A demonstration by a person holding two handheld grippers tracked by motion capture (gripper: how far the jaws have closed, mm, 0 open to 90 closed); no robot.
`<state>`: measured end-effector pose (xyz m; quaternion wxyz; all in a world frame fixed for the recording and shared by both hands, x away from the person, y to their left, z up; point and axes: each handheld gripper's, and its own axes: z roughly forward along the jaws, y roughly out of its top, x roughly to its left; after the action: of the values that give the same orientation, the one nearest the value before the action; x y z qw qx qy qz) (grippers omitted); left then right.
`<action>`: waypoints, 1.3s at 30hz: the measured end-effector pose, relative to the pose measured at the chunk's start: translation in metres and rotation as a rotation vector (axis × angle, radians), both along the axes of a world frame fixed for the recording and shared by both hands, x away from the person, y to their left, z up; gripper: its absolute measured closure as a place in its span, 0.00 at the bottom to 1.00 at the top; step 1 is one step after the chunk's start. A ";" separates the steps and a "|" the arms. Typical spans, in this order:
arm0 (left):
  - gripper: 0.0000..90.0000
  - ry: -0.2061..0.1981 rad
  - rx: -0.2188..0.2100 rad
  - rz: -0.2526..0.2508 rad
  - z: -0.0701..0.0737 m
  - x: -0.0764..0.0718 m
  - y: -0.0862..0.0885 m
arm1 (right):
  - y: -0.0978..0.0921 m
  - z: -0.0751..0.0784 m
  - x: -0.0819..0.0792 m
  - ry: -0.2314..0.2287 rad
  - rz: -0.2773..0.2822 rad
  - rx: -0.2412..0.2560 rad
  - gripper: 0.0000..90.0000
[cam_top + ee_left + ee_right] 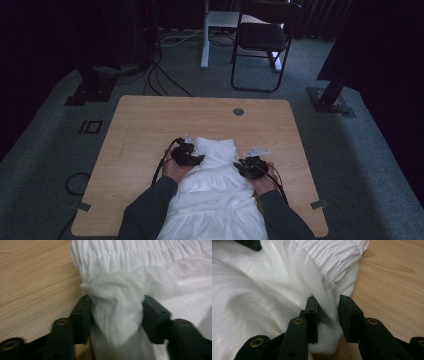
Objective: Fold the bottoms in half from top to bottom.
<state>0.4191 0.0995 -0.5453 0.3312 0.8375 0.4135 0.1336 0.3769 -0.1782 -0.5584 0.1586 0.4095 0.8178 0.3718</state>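
Note:
A white garment [215,195] with a gathered elastic band lies on the wooden table [150,120], running from the middle to the near edge. My left gripper [189,155] is at the garment's left edge, just below the band. In the left gripper view it [117,302] is shut on a thick bunch of the white garment [150,255] that bulges up between the jaws. My right gripper [249,167] is at the right edge. In the right gripper view it [328,300] pinches a fold of the garment [249,290] just below the gathered band [332,260].
Bare tabletop lies beyond and to both sides of the garment, with a round cable hole [238,111] near the far edge. A dark chair [260,35], stand bases [330,97] and cables [160,75] are on the carpet behind the table.

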 end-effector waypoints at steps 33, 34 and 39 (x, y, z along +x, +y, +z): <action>0.79 -0.026 -0.018 -0.043 -0.003 -0.006 -0.005 | 0.029 0.011 0.053 0.100 0.061 -0.040 0.88; 0.84 -0.026 -0.018 -0.043 -0.003 -0.006 -0.005 | 0.029 0.011 0.053 0.100 0.061 -0.040 0.88; 0.91 -0.008 -0.044 -0.061 -0.002 -0.003 -0.003 | 0.022 0.011 0.059 0.137 0.056 0.027 0.91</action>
<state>0.4161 0.0968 -0.5472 0.3551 0.8418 0.3891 0.1179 0.4356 -0.1559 -0.5471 0.0860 0.4133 0.8327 0.3583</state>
